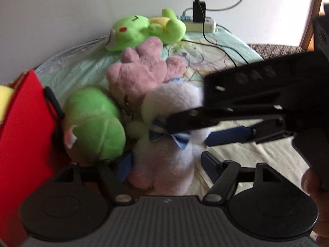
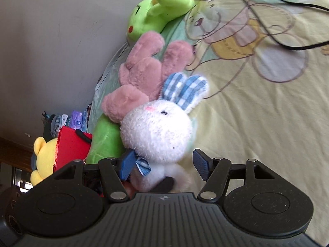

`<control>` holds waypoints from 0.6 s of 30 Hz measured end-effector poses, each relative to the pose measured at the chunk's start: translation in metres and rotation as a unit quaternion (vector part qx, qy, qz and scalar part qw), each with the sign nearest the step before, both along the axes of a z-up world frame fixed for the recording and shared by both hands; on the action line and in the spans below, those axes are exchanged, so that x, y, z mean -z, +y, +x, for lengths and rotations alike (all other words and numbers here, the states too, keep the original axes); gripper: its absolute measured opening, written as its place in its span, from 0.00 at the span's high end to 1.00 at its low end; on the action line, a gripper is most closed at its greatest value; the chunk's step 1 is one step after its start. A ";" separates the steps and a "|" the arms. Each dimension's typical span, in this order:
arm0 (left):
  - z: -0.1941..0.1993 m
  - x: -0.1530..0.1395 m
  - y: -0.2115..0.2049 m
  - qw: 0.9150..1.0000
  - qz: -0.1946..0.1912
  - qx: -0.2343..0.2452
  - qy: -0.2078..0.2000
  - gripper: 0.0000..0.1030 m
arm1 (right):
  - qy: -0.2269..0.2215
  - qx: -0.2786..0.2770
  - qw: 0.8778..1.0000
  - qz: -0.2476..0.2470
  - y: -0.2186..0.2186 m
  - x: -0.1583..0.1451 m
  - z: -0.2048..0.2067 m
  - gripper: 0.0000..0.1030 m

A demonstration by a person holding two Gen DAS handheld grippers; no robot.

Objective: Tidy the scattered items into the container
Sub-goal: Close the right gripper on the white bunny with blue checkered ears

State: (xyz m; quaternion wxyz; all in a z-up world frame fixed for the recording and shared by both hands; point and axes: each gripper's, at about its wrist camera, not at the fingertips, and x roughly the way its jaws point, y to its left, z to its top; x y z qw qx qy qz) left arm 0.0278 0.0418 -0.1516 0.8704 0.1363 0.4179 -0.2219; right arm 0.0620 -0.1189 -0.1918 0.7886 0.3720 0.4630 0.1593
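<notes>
Both grippers, left (image 1: pixel 166 162) and right (image 2: pixel 162 164), stand released around the white bunny (image 2: pixel 158 131), pads not pressing it; it lies on the bedsheet (image 2: pixel 257 123) beside the red container (image 1: pixel 22 123).

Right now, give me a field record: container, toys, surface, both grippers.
container: red box, left of the toy pile, a yellow plush toy beside or in it, cannot tell which
toys on bed: white plush rabbit with blue checked ears, pink plush toy, round green plush, green plush frog
surface: pale yellow cartoon-print bedsheet
left gripper: open, astride the rabbit's body
right gripper: open, rabbit between the fingers, not clamped
clutter: white power strip with black cables
</notes>
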 end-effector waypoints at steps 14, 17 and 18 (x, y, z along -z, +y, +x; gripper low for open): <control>-0.012 -0.003 -0.009 0.999 -0.021 0.037 0.027 0.30 | -0.018 -0.025 0.999 -0.037 0.001 -0.012 -0.005 0.45; -0.030 -0.008 -0.013 0.996 -0.038 0.062 0.046 0.30 | -0.012 -0.023 0.999 -0.038 -0.008 -0.018 -0.015 0.45; -0.037 -0.009 -0.014 0.995 -0.045 0.072 0.055 0.31 | -0.008 -0.023 0.999 -0.040 -0.011 -0.019 -0.019 0.46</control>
